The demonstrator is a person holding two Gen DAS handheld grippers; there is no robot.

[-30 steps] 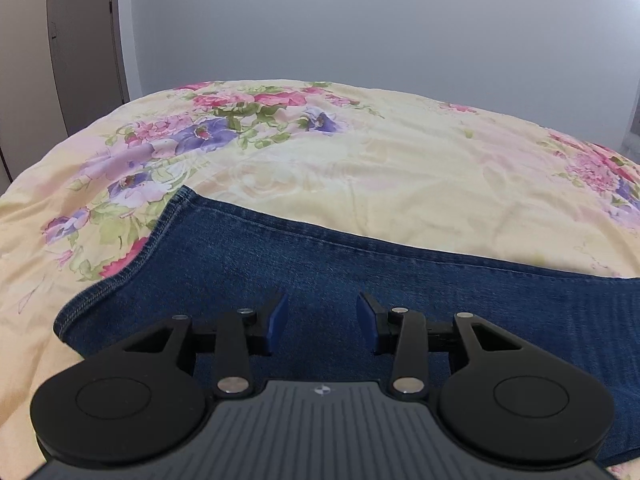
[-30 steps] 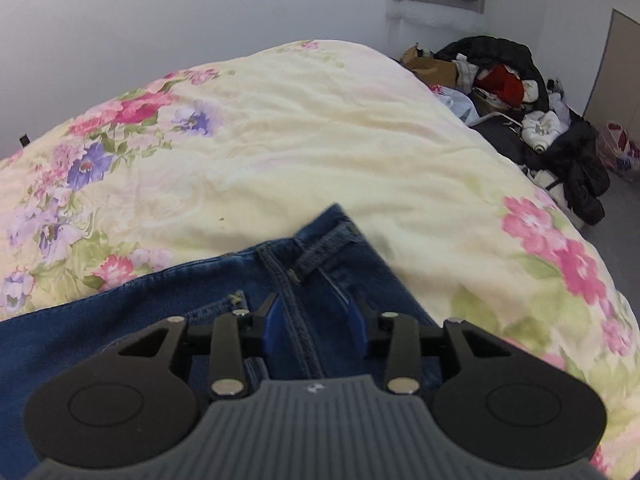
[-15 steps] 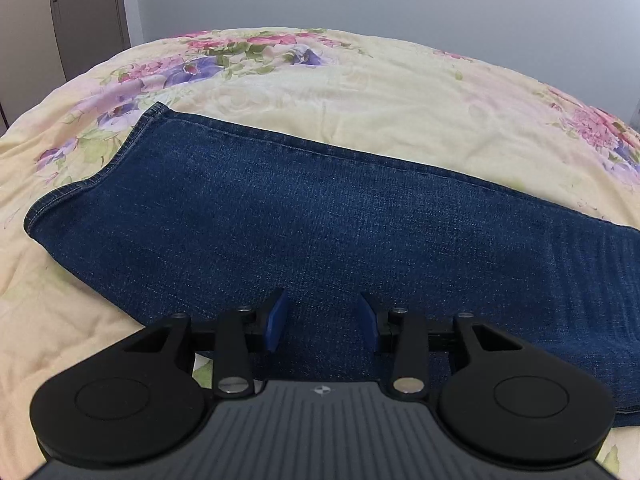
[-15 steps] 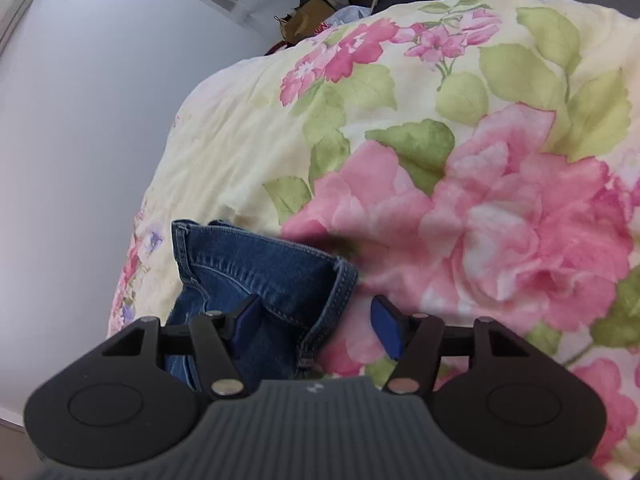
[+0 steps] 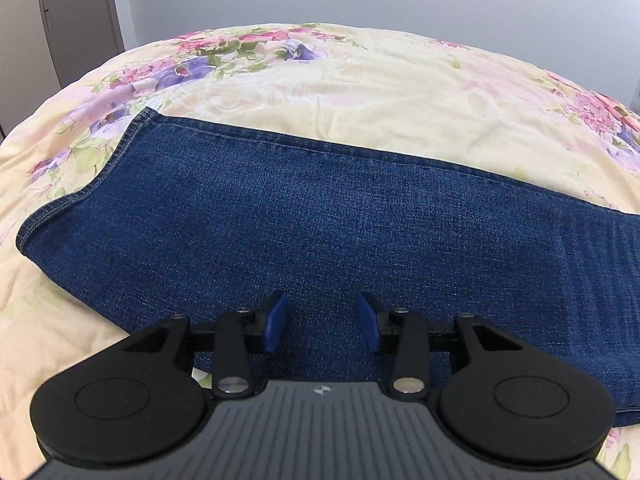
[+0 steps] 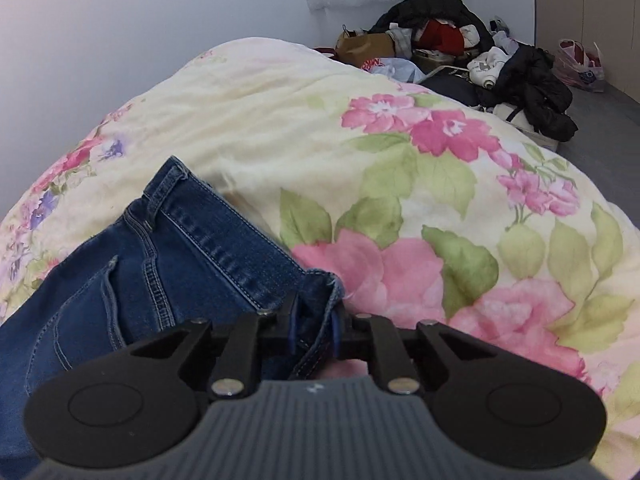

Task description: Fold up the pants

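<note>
Your pants lie flat across the flowered bedspread, but neither view shows them whole: from the left wrist the leg runs off the right edge of the picture and its near edge slips under the tool body, and from the right wrist the legs are cut off at the lower left. Your left hand-held gripper hangs over the denim leg with its blue pads spread wide and nothing between them; whether the pads touch the cloth is hard to tell. Your right hand-held gripper has its jaws drawn narrow on the corner of the waistband, and the tool's own linkage hides much of the pinched cloth. Beyond the bed on the right, a pile of dark clothes sits on the floor, with a pink bag just beside it by the wall.
</note>
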